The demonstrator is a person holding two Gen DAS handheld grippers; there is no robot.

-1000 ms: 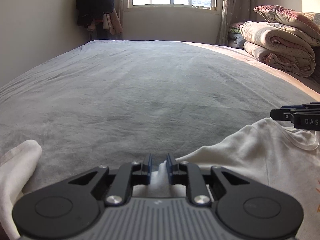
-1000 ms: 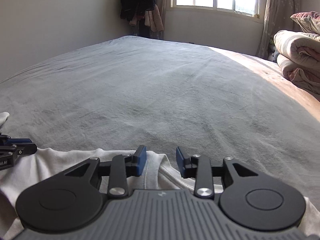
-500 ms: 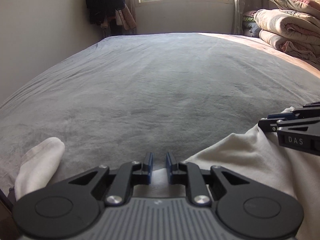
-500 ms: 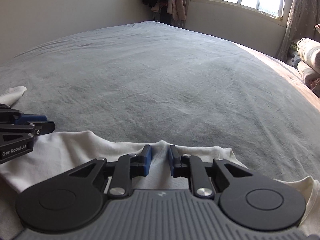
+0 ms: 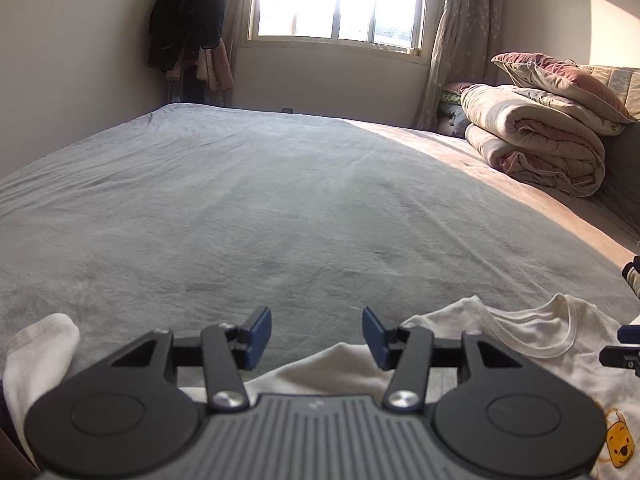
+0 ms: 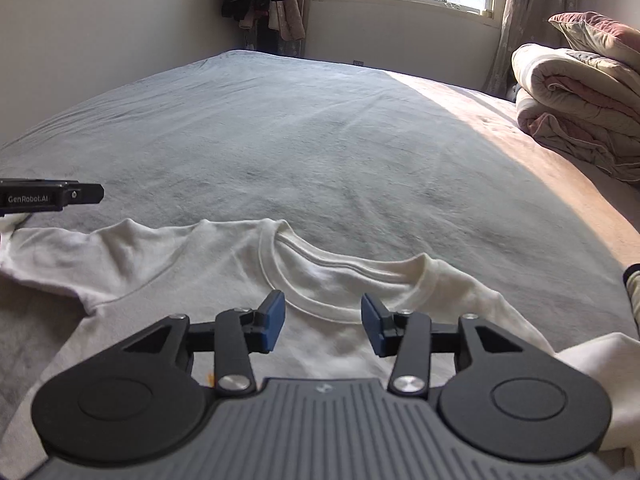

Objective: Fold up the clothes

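A cream long-sleeved shirt [image 6: 208, 264] lies flat on the grey bed [image 6: 320, 152], front up, collar [image 6: 320, 276] toward the window. It also shows in the left wrist view [image 5: 528, 340], with a yellow bear print [image 5: 618, 444] at the lower right. My right gripper [image 6: 322, 322] is open and empty, just above the chest below the collar. My left gripper [image 5: 316, 338] is open and empty over the shirt's left shoulder edge; its side shows in the right wrist view [image 6: 52, 196]. A sleeve cuff [image 5: 36, 352] lies at the far left.
A stack of folded quilts and a pillow [image 5: 544, 140] sits on the bed's right side. Dark clothes [image 5: 188, 28] hang in the far corner beside the window [image 5: 340, 0]. A wall runs along the bed's left side.
Both grippers were shut on the shirt's shoulder area half a second ago. Both have opened and let go, and the shirt now lies flat on the bed.
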